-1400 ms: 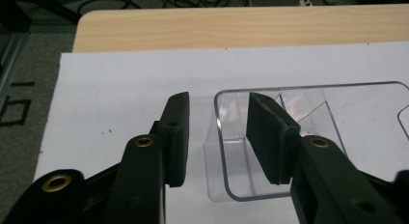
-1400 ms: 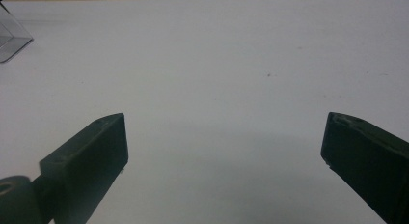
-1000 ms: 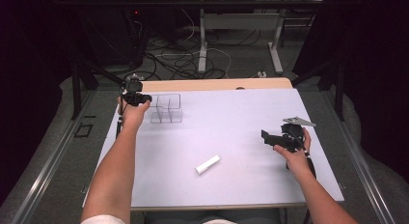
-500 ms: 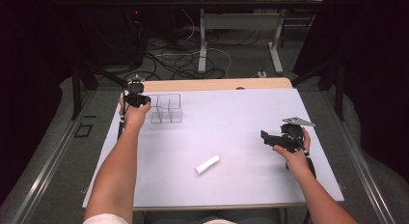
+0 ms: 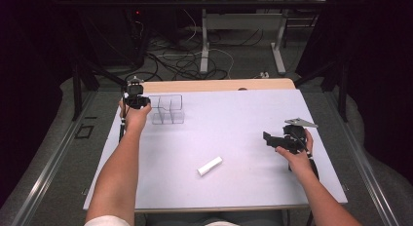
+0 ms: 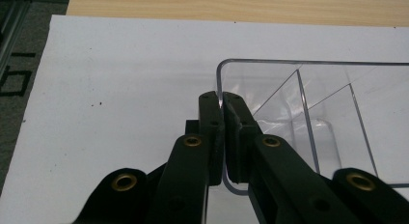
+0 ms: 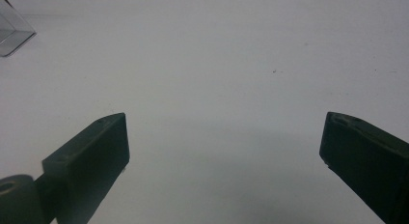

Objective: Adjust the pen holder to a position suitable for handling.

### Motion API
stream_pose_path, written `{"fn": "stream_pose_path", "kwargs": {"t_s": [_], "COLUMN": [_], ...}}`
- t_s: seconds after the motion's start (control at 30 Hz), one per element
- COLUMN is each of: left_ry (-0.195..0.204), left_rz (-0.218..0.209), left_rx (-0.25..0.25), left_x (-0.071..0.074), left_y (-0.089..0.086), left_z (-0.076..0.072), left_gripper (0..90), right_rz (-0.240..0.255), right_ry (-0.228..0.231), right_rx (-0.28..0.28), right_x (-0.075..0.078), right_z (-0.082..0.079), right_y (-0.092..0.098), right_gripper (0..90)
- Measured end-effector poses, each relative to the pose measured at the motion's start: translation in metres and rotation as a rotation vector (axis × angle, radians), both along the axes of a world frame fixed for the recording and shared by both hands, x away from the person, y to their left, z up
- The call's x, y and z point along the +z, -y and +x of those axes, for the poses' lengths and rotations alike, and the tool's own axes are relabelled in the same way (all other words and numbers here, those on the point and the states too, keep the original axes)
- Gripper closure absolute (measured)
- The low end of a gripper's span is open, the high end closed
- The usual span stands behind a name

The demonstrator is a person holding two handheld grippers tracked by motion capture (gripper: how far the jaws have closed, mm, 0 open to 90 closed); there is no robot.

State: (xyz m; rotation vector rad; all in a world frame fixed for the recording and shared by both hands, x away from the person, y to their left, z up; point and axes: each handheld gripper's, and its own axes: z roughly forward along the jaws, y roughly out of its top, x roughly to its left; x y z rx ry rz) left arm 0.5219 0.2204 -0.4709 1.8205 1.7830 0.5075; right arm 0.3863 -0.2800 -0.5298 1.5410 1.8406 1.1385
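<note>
Left tool (image 6: 222,104) has just been closing, and its jaws now pinch the near-left wall of the clear divided box (image 6: 308,113), one jaw outside the wall and one inside, right at the rounded corner. In the high view the same left tool (image 5: 141,102) sits at the box's left end, and the clear divided box (image 5: 168,109) stands at the far left of the white worktop (image 5: 234,123), close to its far edge. Right tool (image 7: 224,142) hangs wide with nothing between its jaws, above bare worktop; in the high view the right tool (image 5: 269,138) is at the right side, well apart from the box.

The step in hand looks like taking hold of the box by its wall. To do it well, the grip should probably stay low and square on the wall, since thin clear plastic may slip or flex if pinched near the top rim. Any pull or lift is best made slowly and level, so the box does not tip over its far edge. The free right tool could steady the opposite end if the box swings.

Counted: one clear box, with dividers making several compartments whose number cannot be told; one white cylinder (image 5: 210,165) lying near the middle front of the worktop, apart from both tools; two tools.
</note>
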Motion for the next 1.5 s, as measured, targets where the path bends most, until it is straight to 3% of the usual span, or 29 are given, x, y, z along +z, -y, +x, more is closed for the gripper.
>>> {"fn": "stream_pose_path", "kwargs": {"t_s": [0.27,0.47,0.57,0.73,1.03,1.5], "left_ry": [-0.003,-0.028,-0.032,-0.047,-0.032,-0.034], "left_rz": [-0.007,-0.006,-0.01,-0.051,-0.021,-0.035], "left_rx": [0.022,0.017,0.008,0.001,-0.015,-0.013], "left_x": [0.001,0.004,0.006,0.004,0.004,0.003], "left_y": [0.002,0.001,0.001,0.0,0.002,0.001], "left_z": [-0.006,-0.012,-0.019,-0.032,-0.057,-0.084], "left_gripper": [88.1,88.0,87.9,87.9,87.7,87.5], "right_rz": [0.001,-0.002,0.001,0.003,-0.006,-0.012], "right_ry": [0.0,0.001,0.0,-0.003,0.002,0.001], "right_rx": [0.001,0.004,-0.001,-0.003,0.005,0.009], "right_x": [0.0,0.0,0.0,0.0,0.0,0.0], "right_z": [0.0,0.0,0.0,-0.001,-0.001,-0.001], "right_y": [0.0,0.0,0.0,-0.001,-0.001,-0.002], "right_gripper": [3.0,3.0,3.1,3.1,3.2,3.2]}}
